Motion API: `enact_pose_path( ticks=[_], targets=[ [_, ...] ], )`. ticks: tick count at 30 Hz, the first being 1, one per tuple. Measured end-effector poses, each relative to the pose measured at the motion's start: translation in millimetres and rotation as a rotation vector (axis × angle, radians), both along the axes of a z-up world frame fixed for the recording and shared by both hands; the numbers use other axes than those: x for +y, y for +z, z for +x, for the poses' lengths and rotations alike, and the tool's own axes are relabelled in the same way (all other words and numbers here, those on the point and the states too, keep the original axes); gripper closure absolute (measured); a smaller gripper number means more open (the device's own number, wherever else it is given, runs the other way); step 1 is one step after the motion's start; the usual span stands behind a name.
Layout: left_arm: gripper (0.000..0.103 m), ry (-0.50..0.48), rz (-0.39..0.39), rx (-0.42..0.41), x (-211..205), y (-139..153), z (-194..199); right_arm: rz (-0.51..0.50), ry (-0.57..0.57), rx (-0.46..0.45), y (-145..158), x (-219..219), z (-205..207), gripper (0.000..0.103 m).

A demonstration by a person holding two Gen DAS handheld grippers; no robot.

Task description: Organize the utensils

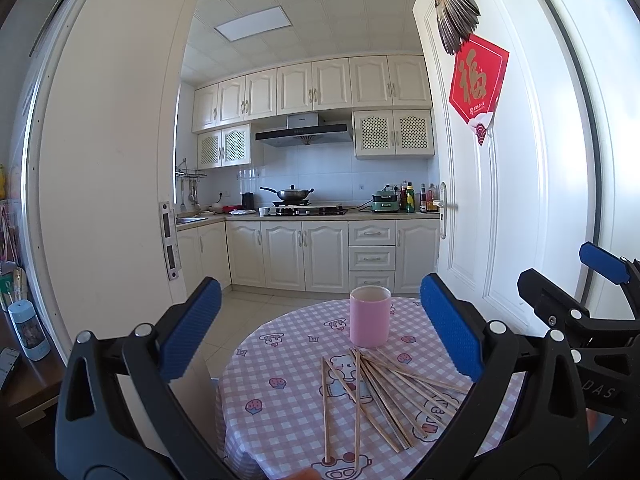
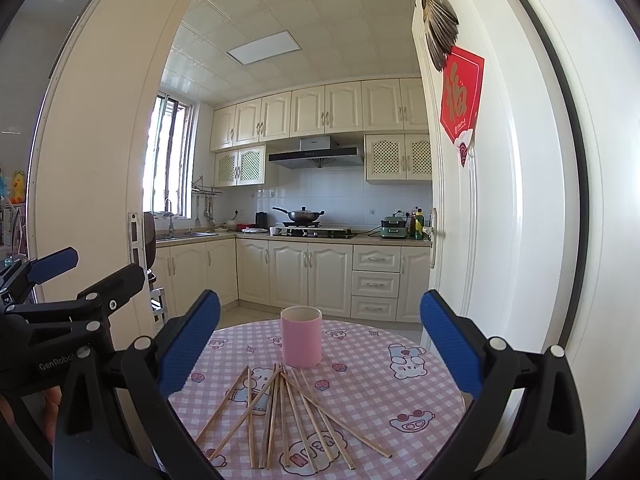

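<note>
A pink cup (image 1: 370,316) (image 2: 301,336) stands upright on a small round table with a pink checked cloth (image 1: 280,392) (image 2: 380,392). Several wooden chopsticks (image 1: 380,392) (image 2: 280,412) lie fanned out on the cloth just in front of the cup. My left gripper (image 1: 320,328) hovers open above the near side of the table, blue pads wide apart, nothing between them. My right gripper (image 2: 320,340) is likewise open and empty, held over the table's near edge. In each wrist view the other gripper shows at the side, right gripper (image 1: 572,280) and left gripper (image 2: 88,272).
Beyond the table an open white door (image 1: 500,200) with a red paper sign stands on the right, and a kitchen with cream cabinets (image 2: 312,272) lies behind. A wooden shelf with a pale bottle (image 1: 28,332) is at the left.
</note>
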State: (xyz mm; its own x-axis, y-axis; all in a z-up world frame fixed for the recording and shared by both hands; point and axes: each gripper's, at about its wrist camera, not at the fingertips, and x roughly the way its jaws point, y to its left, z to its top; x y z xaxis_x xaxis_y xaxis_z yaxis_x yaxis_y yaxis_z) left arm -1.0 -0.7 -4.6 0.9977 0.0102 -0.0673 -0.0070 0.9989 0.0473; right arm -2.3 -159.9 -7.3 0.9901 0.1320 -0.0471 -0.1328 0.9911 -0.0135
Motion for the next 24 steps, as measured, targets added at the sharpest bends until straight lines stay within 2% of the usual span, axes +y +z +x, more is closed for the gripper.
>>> enact_pose_path(
  ticks=[24],
  targets=[
    [0.006, -0.001, -0.002, 0.004, 0.3, 0.6, 0.0, 0.006, 0.002, 0.006, -1.9, -1.3, -1.0, 0.007]
  ],
)
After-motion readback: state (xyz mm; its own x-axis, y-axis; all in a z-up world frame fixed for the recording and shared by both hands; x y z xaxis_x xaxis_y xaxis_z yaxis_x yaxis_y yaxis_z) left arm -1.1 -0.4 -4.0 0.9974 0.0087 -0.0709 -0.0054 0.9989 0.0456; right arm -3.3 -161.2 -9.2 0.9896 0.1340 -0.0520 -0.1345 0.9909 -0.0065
